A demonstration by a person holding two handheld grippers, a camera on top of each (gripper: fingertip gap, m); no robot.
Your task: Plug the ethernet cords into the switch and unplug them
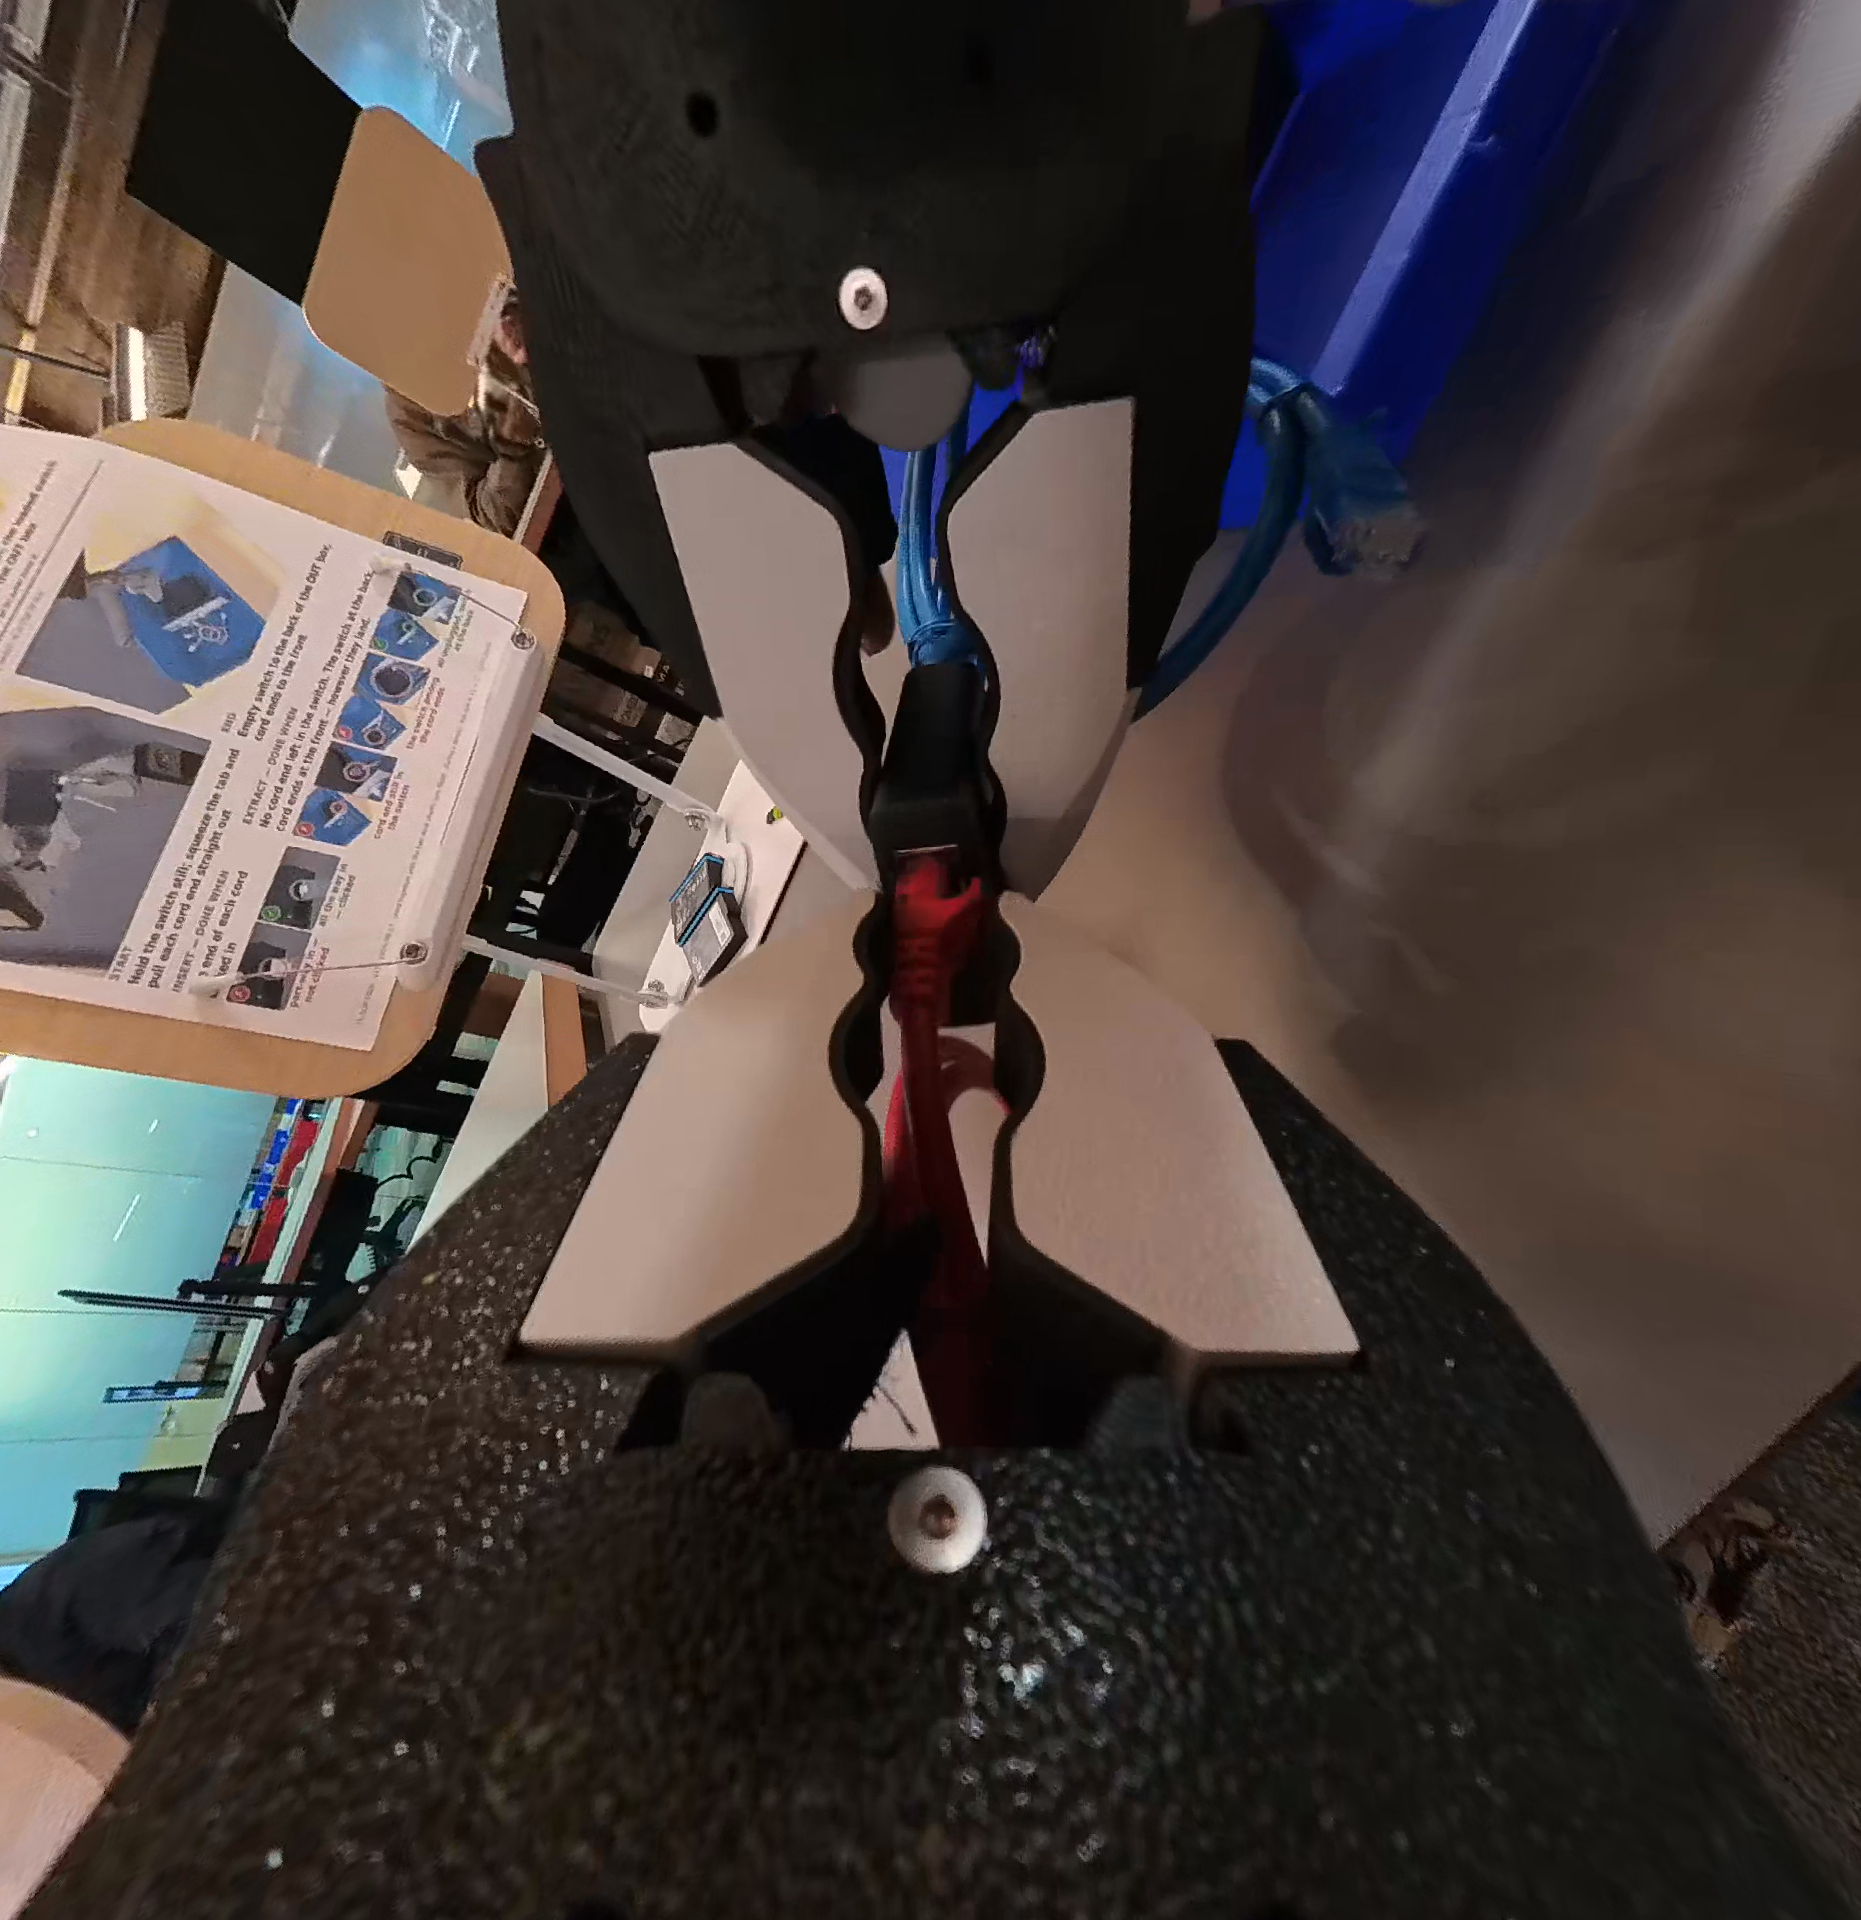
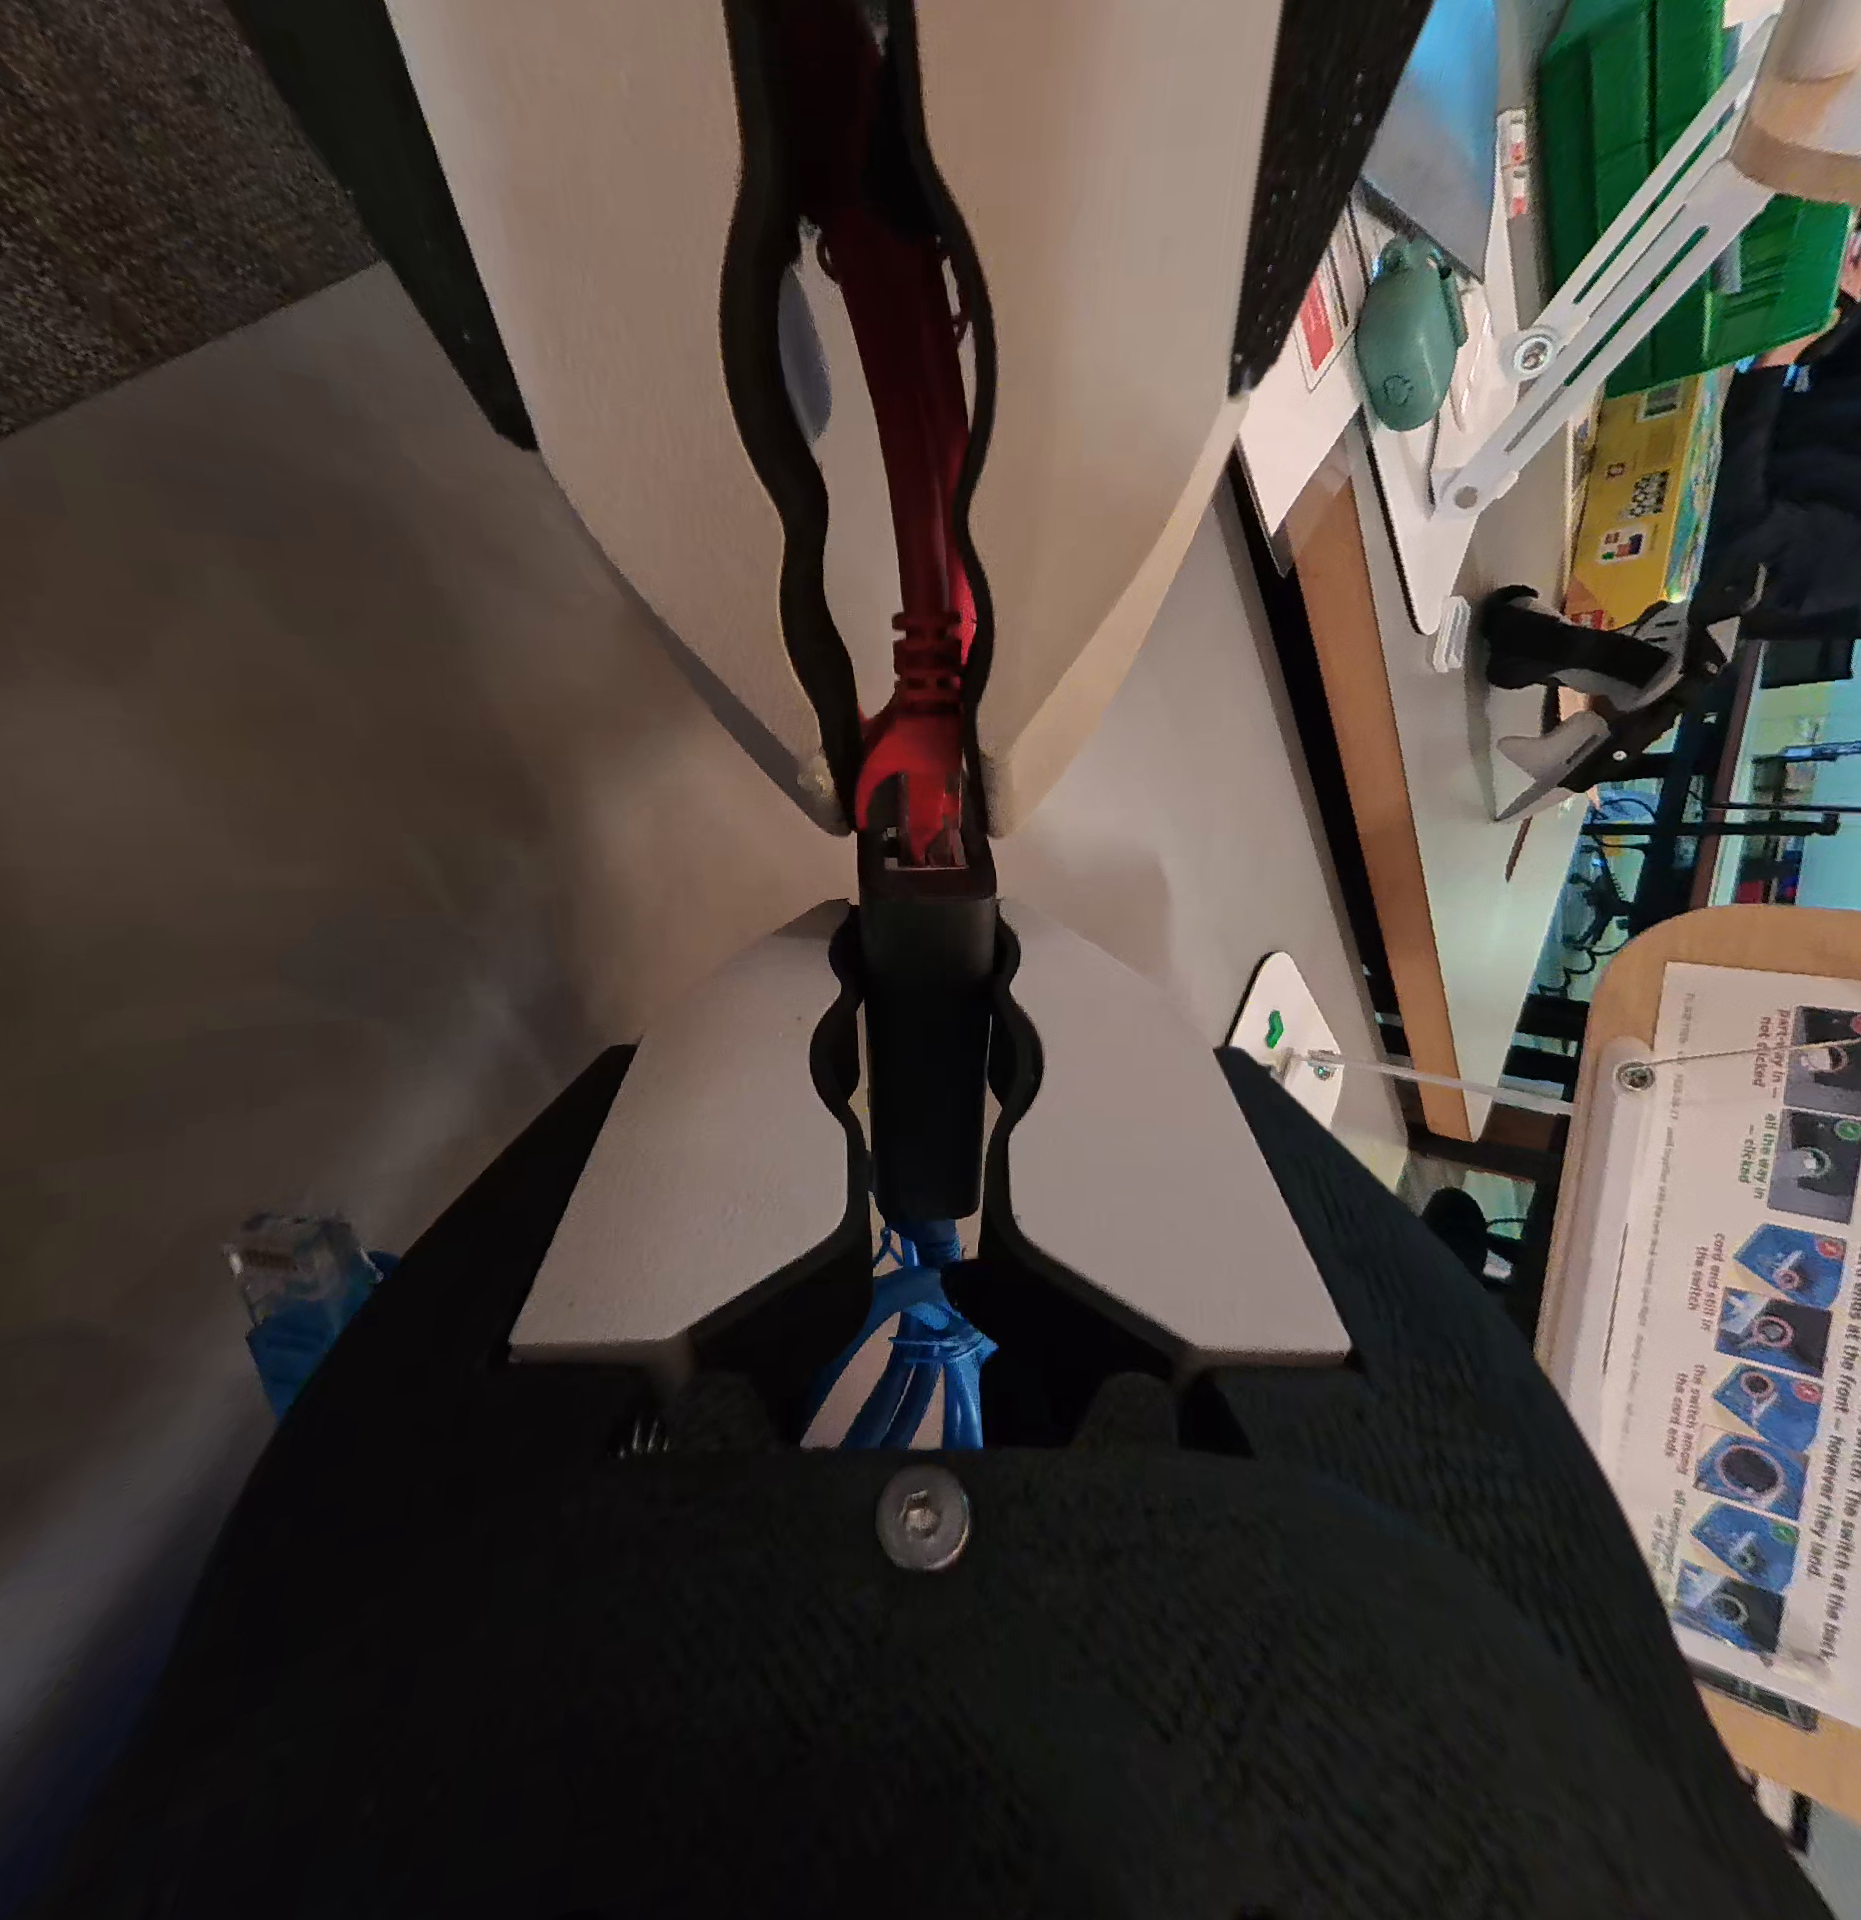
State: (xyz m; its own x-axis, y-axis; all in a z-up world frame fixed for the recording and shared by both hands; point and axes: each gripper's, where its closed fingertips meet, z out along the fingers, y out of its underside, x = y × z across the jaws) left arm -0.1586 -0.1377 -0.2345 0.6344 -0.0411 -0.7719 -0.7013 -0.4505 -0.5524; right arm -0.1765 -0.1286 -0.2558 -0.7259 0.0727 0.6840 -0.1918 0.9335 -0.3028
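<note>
In the left wrist view my left gripper [image 1: 936,920] is shut on the red ethernet cord's plug [image 1: 931,904], with the red cord [image 1: 936,1143] running back between my fingers. The plug's tip sits in the port of a small black switch [image 1: 931,769]. My right gripper [image 1: 931,831] comes from above and is shut on that switch. In the right wrist view my right gripper [image 2: 926,956] clamps the black switch [image 2: 921,1049], and my left gripper [image 2: 910,800] holds the red plug [image 2: 905,748] at the port. Blue cord [image 2: 915,1340] hangs behind the switch.
A loose blue plug [image 1: 1362,509] [image 2: 282,1278] lies beside a blue bin [image 1: 1477,208] on the white table [image 2: 230,727]. An instruction sheet on a wooden board [image 1: 230,727] [image 2: 1757,1351] stands to the side. Both grippers are held above the table. My left and right fingertips are right by each other.
</note>
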